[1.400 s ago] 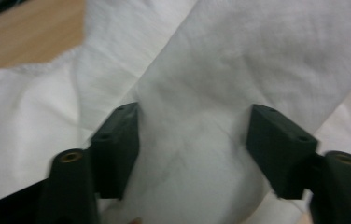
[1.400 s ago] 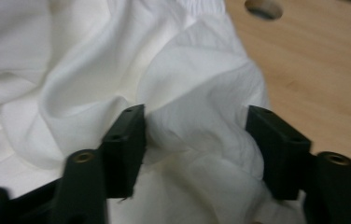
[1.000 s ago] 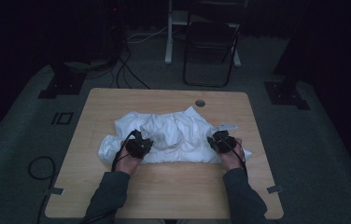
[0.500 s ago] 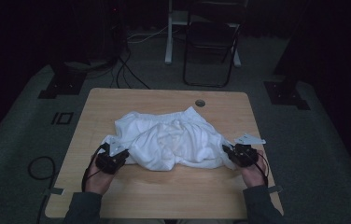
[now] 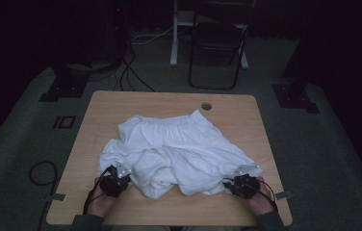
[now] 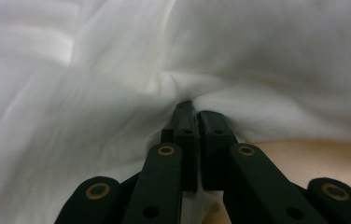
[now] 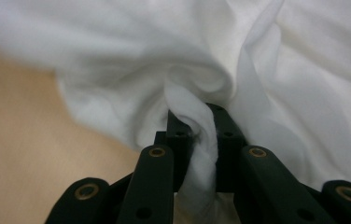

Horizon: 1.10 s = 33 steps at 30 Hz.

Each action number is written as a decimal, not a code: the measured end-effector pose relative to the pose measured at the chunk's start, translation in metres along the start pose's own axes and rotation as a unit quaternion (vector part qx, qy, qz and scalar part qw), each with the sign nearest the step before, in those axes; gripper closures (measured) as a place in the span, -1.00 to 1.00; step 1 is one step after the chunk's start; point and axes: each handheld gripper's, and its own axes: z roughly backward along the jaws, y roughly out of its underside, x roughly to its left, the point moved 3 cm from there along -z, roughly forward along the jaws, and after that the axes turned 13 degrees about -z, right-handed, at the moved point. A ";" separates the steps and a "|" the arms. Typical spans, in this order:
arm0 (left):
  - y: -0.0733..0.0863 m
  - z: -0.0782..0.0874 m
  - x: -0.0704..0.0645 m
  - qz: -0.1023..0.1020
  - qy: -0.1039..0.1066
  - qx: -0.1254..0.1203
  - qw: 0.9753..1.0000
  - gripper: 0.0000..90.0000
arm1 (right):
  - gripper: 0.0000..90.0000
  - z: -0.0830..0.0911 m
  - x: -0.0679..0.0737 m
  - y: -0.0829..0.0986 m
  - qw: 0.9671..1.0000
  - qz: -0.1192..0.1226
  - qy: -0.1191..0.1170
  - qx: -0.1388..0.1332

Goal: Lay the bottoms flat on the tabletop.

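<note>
- White garment lies rumpled mid-table, its near edge pinched at both lower corners.
- Left gripper and right gripper each clamp fabric, apparently mid-spreading.
- Next move likely calls for even outward tension.

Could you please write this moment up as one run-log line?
left gripper: shut on cloth | right gripper: shut on cloth | cloth: spread on table

Left gripper and right gripper sit low, jaws clamped together.
</note>
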 end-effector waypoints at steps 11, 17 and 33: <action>-0.023 -0.035 0.037 0.022 -0.030 -0.031 0.999 0.94 | 0.78 -0.033 -0.018 -0.039 0.996 -0.043 0.060 -0.049; -0.035 -0.055 0.060 0.019 -0.064 -0.033 0.997 0.94 | 0.78 -0.051 -0.033 -0.066 0.993 -0.070 0.076 -0.060; -0.064 -0.077 0.090 0.085 -0.071 0.014 0.994 0.75 | 0.60 -0.072 -0.049 -0.098 0.985 -0.120 0.101 -0.066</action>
